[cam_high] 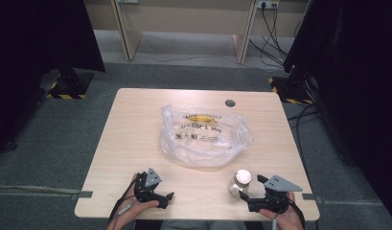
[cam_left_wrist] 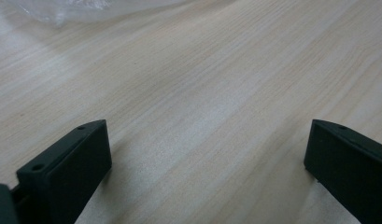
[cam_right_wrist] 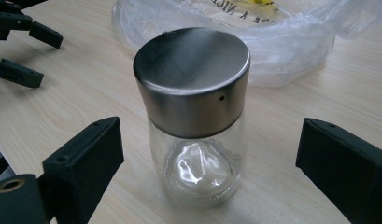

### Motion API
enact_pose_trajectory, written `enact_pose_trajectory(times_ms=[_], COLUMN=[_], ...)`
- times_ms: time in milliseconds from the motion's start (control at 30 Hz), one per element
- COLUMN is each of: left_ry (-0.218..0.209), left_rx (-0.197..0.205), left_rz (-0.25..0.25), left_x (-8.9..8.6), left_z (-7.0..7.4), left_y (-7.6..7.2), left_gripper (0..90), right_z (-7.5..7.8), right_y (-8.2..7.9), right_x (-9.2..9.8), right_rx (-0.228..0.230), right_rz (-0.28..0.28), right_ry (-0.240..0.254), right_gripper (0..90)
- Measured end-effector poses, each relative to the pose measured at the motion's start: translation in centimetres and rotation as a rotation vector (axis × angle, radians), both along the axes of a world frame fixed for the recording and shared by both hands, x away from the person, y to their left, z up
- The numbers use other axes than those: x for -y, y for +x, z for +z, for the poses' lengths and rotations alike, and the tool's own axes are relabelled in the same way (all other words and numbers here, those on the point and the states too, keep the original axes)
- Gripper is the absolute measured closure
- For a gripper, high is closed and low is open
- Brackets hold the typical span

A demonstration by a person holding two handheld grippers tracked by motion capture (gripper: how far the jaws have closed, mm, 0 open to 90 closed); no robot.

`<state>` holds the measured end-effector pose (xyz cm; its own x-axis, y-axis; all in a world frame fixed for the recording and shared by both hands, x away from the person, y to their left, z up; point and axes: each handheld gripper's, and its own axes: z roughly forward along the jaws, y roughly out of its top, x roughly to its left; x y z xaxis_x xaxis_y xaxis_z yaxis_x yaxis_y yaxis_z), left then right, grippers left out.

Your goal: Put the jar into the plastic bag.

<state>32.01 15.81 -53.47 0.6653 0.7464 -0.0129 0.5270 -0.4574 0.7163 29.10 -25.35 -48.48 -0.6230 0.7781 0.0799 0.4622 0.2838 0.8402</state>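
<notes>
Clear glass jar [cam_right_wrist: 198, 158] with brushed silver metal lid [cam_right_wrist: 192, 60], clear plastic bag [cam_high: 205, 136] printed in black lettering with a yellow mark, pale wood-grain table [cam_high: 136, 134], black grippers with grey top plates, grey carpet floor [cam_high: 50, 143], yellow-and-black striped stand bases [cam_high: 64, 96]

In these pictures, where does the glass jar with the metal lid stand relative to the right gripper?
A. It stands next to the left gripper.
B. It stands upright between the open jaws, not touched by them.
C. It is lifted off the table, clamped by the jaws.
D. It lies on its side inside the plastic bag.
B: the jar stands upright on the table, with a gap to each jaw of the right gripper.
</notes>
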Motion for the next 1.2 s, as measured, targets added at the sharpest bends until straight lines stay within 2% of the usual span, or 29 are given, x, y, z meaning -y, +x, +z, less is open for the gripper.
enact_pose_trajectory(times_ms=[433,533,667,733,833,1033,1200], left_ry=[0.0,0.0,0.0,0.0,0.0,0.001,0.0], left_rx=[0.0,0.0,0.0,0.0,0.0,0.0,-0.001], left_rz=[0.0,0.0,0.0,0.0,0.0,-0.001,0.0], left_x=[0.0,0.0,0.0,0.0,0.0,0.0,0.0], left_z=[0.0,0.0,0.0,0.0,0.0,0.0,0.0], left_y=[0.0,0.0,0.0,0.0,0.0,0.0,0.0], left_gripper=[0.0,0.0,0.0,0.0,0.0,0.0,0.0], right_z=[0.8,0.8,0.7,0.6,0.6,0.8,1.5], right_y=[0.6,0.9,1.3,1.3,1.3,1.3,1.3], right_x=[-1.2,-1.4,-1.8,-1.9,-1.9,-2.1,-2.1], right_rx=[0.046,0.058,0.075,0.077,0.095,0.101,0.118], right_rz=[0.014,0.02,0.034,0.046,0.048,0.045,0.049], right_ry=[-0.009,-0.017,-0.021,-0.021,-0.017,-0.024,-0.011], right_gripper=[15.3,20.7,34.8,38.2,40.0,40.1,40.1])
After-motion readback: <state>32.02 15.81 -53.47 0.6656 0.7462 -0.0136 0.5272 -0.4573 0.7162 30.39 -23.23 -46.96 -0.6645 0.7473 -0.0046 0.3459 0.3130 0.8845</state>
